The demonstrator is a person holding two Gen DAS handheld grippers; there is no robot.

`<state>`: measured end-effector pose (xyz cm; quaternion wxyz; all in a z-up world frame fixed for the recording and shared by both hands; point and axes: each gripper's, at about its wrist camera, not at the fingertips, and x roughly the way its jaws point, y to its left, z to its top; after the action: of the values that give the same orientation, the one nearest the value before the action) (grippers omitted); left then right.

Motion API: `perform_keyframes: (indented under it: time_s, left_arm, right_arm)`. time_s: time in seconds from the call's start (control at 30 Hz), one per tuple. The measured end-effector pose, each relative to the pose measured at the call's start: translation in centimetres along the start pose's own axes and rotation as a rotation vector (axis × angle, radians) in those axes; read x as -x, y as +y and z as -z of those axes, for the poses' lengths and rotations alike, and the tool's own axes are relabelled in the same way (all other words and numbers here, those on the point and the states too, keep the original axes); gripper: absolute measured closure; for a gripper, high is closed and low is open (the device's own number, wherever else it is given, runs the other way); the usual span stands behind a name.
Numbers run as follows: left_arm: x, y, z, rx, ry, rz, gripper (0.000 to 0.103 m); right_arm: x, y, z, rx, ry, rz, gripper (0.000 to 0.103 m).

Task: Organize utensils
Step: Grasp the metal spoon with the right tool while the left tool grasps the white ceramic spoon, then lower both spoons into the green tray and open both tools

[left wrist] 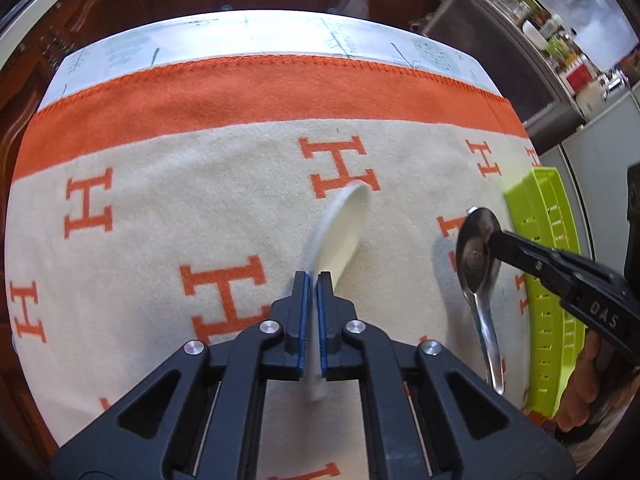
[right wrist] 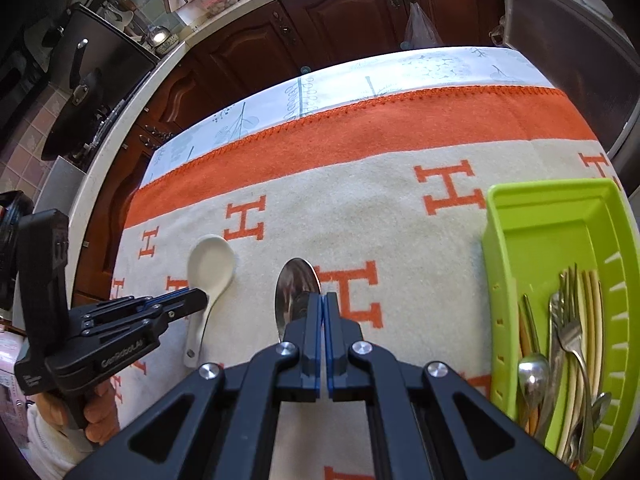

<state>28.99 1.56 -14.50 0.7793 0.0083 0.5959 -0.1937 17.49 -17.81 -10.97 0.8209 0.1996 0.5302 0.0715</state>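
Holding two spoons, we see the left gripper clamped on the white ceramic spoon and the right gripper closed tight on the metal spoon. Both spoons lie left of the green tray, which sits at the counter's right edge holding forks. Beyond the spoons, the orange-bordered blanket lies open.

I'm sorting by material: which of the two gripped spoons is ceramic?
The white spoon in the left gripper is ceramic-looking: matte and thick-walled. The spoon in the right gripper is shiny, mirror-like metal.
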Motion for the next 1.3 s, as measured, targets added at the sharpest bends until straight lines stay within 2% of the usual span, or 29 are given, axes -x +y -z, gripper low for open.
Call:
perform_keyframes:
  time_s: [0.17,0.3,0.4,0.47,0.67,0.93,1.13,1.3]
  left_arm:
    - [0.8,-1.3,1.7,0.053,0.01,-0.025,0.102]
    - [2.6,-4.3,3.3,0.065,0.0,0.0,0.102]
    - [4.0,-7.2,4.1,0.059,-0.013,0.03,0.102]
    - [4.7,-10.1,4.6,0.055,-0.019,0.065,0.101]
    - [5.2,-17.5,5.9,0.059,-0.01,0.153,0.101]
    - [2.4,-23.3,7.6,0.126,0.081,0.219,0.101]
    - [0.1,-25.6,8.2,0.128,0.089,0.193,0.101]
    - [-0.2,-26.6,9.4,0.077,0.08,0.116,0.099]
  right_arm:
    - [2.7,-0.9,0.9,-0.021,-0.023,-0.038,0.102]
    - [5.9,-2.1,2.0,-0.012,-0.058,-0.045,0.102]
    - [8.5,-3.5,2.8,0.006,-0.091,-0.02,0.102]
    - [10.3,-4.7,3.3,0.039,-0.111,0.011,0.102]
    - [13.6,-7.9,5.1,0.154,-0.145,0.177,0.102]
    - [13.0,-11.2,7.5,0.23,-0.092,0.315,0.102]
    - [11.9,-12.4,8.6,0.214,-0.069,0.299,0.1]
    - [13.0,-13.1,9.2,0.146,-0.107,0.206,0.098]
